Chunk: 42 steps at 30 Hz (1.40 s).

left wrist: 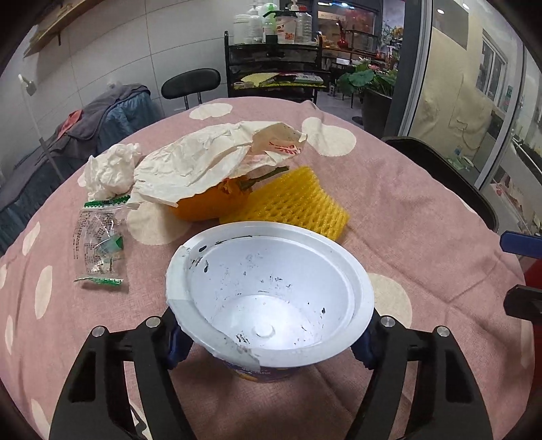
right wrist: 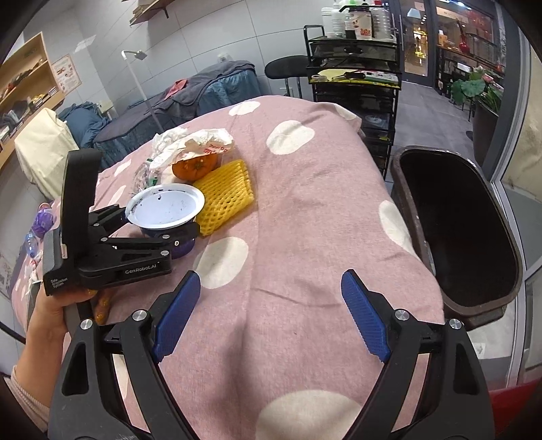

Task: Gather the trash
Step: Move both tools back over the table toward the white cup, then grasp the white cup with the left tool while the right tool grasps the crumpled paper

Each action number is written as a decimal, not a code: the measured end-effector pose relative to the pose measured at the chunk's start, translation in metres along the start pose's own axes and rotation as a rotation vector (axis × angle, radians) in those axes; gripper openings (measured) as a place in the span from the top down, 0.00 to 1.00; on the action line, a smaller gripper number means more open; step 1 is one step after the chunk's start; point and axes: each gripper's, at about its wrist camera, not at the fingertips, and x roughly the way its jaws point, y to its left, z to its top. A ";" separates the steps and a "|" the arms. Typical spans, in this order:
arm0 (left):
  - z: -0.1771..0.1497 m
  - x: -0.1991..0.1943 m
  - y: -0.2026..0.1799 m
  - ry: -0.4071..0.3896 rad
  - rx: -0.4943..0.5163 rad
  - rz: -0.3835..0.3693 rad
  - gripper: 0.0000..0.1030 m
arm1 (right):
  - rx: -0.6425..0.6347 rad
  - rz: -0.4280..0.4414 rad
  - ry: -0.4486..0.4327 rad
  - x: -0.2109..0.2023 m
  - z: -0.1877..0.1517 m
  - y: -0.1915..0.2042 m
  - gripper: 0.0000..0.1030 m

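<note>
Pink dotted tabletop (right wrist: 305, 210) carries the trash. Left tongs (left wrist: 271, 342) pinch an empty white cup (left wrist: 271, 291) by its sides, cup upright on the cloth, yellow foam net (left wrist: 298, 199) just behind it. Right tongs (right wrist: 271, 314) spread over bare cloth, cup well to their left, dark bin (right wrist: 457, 230) at right

1. A table (right wrist: 305, 216) under a pink cloth with large white dots fills the foreground.
2. Behind it, pale grey tiled walls (left wrist: 111, 50) carry a wooden shelf (left wrist: 57, 27).
3. A black wire cart (right wrist: 352, 67), topped with bottles, stands beside a black round-backed chair (left wrist: 190, 83).
4. Blue and grey bedding (right wrist: 216, 84) lies heaped to the left.
5. Glass doors (left wrist: 474, 84) and potted green plants (left wrist: 369, 79) stand to the right.
</note>
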 end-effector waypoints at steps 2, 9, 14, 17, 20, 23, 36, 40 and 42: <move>-0.002 -0.009 0.006 -0.026 -0.038 0.004 0.31 | -0.005 0.014 0.006 0.005 0.006 0.005 0.18; -0.017 -0.057 0.026 -0.127 -0.170 0.003 0.31 | -0.050 0.070 -0.003 0.025 0.037 0.030 0.18; -0.025 -0.077 0.035 -0.168 -0.229 0.025 0.31 | -0.113 0.093 -0.050 0.039 0.070 0.057 0.18; -0.032 -0.083 0.039 -0.174 -0.246 0.034 0.31 | -0.142 0.104 -0.063 0.054 0.091 0.071 0.18; -0.036 -0.087 0.043 -0.174 -0.281 0.009 0.31 | -0.141 0.119 -0.060 0.076 0.113 0.078 0.18; -0.042 -0.089 0.045 -0.173 -0.294 0.010 0.31 | -0.101 0.154 -0.019 0.104 0.131 0.076 0.18; -0.053 -0.088 0.050 -0.162 -0.340 -0.010 0.31 | -0.063 0.153 0.004 0.112 0.125 0.070 0.77; -0.054 -0.089 0.043 -0.163 -0.334 -0.020 0.31 | -0.036 0.139 -0.042 0.088 0.119 0.058 0.77; -0.054 -0.090 0.039 -0.167 -0.326 -0.021 0.31 | -0.042 0.115 -0.079 0.072 0.115 0.052 0.78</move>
